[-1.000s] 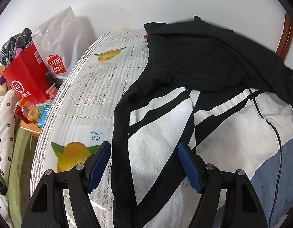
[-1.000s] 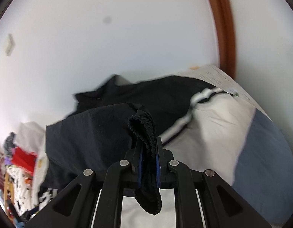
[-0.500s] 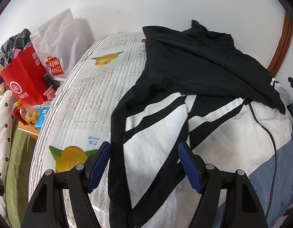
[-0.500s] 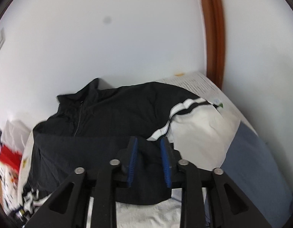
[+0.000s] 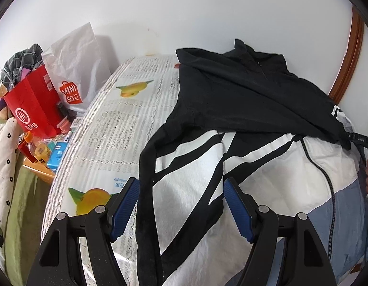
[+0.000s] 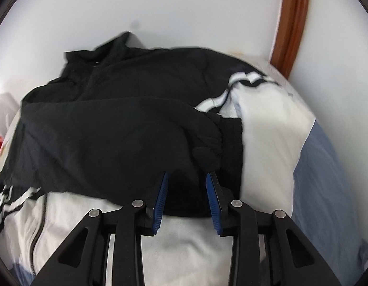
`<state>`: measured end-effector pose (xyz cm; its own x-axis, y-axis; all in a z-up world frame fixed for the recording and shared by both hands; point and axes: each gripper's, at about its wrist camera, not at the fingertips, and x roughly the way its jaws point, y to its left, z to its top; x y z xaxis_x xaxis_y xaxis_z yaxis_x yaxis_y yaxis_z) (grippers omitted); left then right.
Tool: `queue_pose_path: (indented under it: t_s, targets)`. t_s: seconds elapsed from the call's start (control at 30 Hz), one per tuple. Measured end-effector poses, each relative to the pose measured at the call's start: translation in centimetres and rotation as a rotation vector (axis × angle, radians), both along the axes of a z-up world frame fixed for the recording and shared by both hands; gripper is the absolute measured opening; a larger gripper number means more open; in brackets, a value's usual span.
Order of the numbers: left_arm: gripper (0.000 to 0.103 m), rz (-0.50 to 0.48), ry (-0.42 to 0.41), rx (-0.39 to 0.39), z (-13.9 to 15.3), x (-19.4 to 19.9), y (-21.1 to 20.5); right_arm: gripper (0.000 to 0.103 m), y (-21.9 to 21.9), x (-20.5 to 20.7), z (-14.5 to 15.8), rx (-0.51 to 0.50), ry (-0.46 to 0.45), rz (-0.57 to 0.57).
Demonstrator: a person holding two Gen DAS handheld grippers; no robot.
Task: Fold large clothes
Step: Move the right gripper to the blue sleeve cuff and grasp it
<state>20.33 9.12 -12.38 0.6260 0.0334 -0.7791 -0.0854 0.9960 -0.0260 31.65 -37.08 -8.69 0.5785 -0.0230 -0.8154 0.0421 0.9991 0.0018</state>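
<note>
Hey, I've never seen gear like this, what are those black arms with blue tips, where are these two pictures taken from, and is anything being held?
A person holds one hand-held clamp in each hand; no robot. Each picture comes from a camera on a clamp, looking along its jaws. The left gripper hangs open over the jacket, a black, white and blue one spread on a patterned cover. The right gripper has just been opening; the black sleeve lies folded across the jacket, its cuff between the jaws but not pinched. So nothing is held. Bags stand beside the bed.
</note>
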Motion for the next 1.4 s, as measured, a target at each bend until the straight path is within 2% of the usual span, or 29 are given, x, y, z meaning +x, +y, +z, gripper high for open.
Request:
queue_pose_path:
  t_s: [0.1,0.2,0.33,0.43,0.5,0.6,0.73,0.83,0.9,1.03,1.17,1.23,1.27,1.3,1.33,1.4]
  targets:
    - [0.071,0.007,-0.026,-0.001,0.8,-0.7,0.1,0.041,0.7,-2.7,1.8,0.013,-0.043,0.035]
    - [0.071,-0.006,-0.038,-0.015,1.4,-1.3,0.0,0.041,0.4,-5.1,3.2,-0.002,-0.07,0.037]
    - [0.071,-0.022,-0.057,-0.024,2.2,-2.4,-0.5,0.042,-1.0,-7.7,4.4,-0.023,-0.098,-0.019]
    - [0.071,-0.075,-0.056,-0.041,2.7,-3.3,-1.3,0.05,-3.9,-11.9,5.3,-0.015,-0.117,-0.085]
    - [0.071,-0.086,-0.065,-0.029,2.8,-3.8,-2.0,0.061,-5.8,-14.6,5.5,-0.037,-0.124,-0.136]
    - [0.071,-0.106,-0.065,-0.039,2.8,-4.5,-2.9,0.073,-9.0,-17.7,4.8,-0.093,-0.132,-0.207]
    - [0.071,-0.121,-0.076,-0.06,2.6,-5.4,-3.6,0.074,-13.5,-21.1,2.5,-0.167,-0.097,-0.302]
    - [0.071,-0.117,-0.07,-0.07,2.6,-5.7,-4.1,0.074,-16.4,-22.9,0.5,-0.184,-0.032,-0.323]
    - [0.071,-0.113,-0.069,-0.061,2.5,-5.9,-4.4,0.073,-17.3,-23.4,-0.5,-0.202,0.0,-0.312]
    - [0.071,-0.098,-0.056,-0.043,2.3,-6.3,-4.7,0.073,-18.4,-23.5,-2.1,-0.311,0.027,-0.311]
    - [0.071,-0.093,-0.043,-0.021,2.2,-6.5,-4.8,0.073,-19.2,-22.8,-3.0,-0.297,0.041,-0.316]
    - [0.071,-0.084,-0.039,-0.005,2.2,-6.5,-4.7,0.071,-19.5,-22.5,-3.2,-0.288,0.034,-0.315]
    - [0.071,-0.08,-0.037,-0.004,2.1,-6.5,-4.5,0.065,-19.6,-22.3,-3.3,-0.284,0.033,-0.315]
    - [0.071,-0.074,-0.034,-0.007,2.0,-6.5,-4.3,0.053,-19.6,-22.2,-3.3,-0.27,0.035,-0.309]
    - [0.071,-0.068,-0.031,-0.011,2.0,-6.5,-4.1,0.046,-19.6,-22.1,-3.3,-0.251,0.037,-0.294]
    - [0.071,-0.052,-0.018,-0.018,1.7,-6.4,-3.5,0.011,-19.4,-21.9,-3.3,-0.256,0.049,-0.287]
